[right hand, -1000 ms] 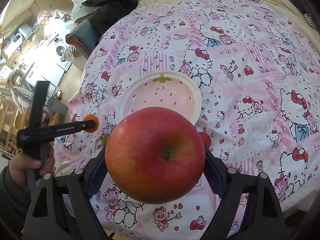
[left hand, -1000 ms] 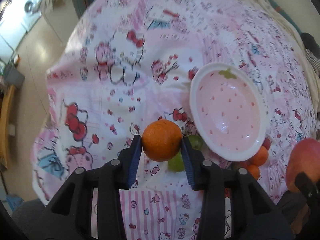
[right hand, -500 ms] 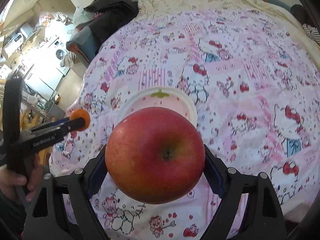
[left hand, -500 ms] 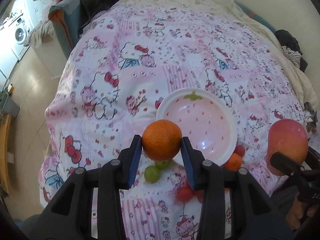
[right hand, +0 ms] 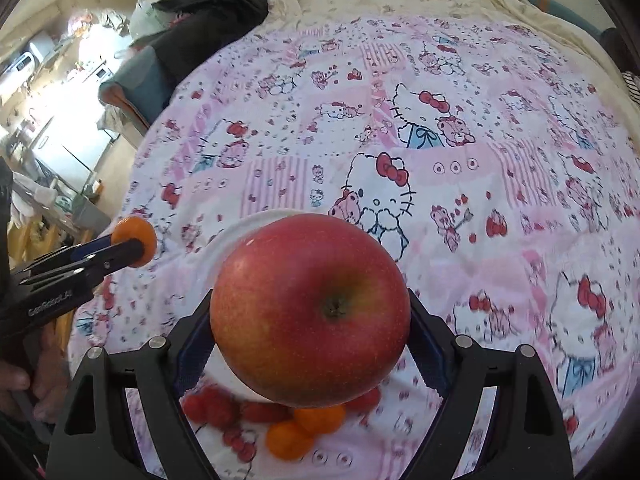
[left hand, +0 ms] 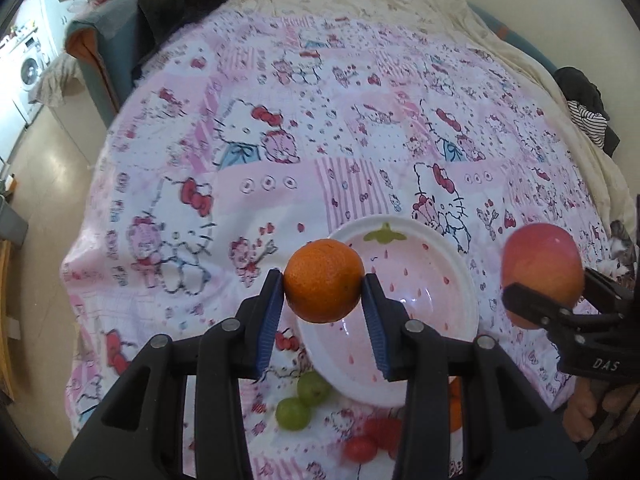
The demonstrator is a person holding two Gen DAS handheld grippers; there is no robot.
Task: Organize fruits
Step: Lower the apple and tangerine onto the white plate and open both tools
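My left gripper (left hand: 324,300) is shut on an orange (left hand: 324,280) and holds it in the air above the left rim of a pink strawberry-pattern bowl (left hand: 432,280). My right gripper (right hand: 310,320) is shut on a big red apple (right hand: 310,308) and holds it above the same bowl (right hand: 240,228), which the apple mostly hides. The apple also shows in the left wrist view (left hand: 542,276), right of the bowl. The orange also shows in the right wrist view (right hand: 134,236), far left.
Two green grapes (left hand: 304,398), red cherry tomatoes (left hand: 372,438) and small oranges (right hand: 304,428) lie on the Hello Kitty tablecloth (left hand: 320,140) in front of the bowl. A chair with dark clothes (left hand: 120,28) stands at the far left edge.
Both grippers have risen and tilted back with their fruit. The bowl now sits lower in both views and more of the far cloth shows.
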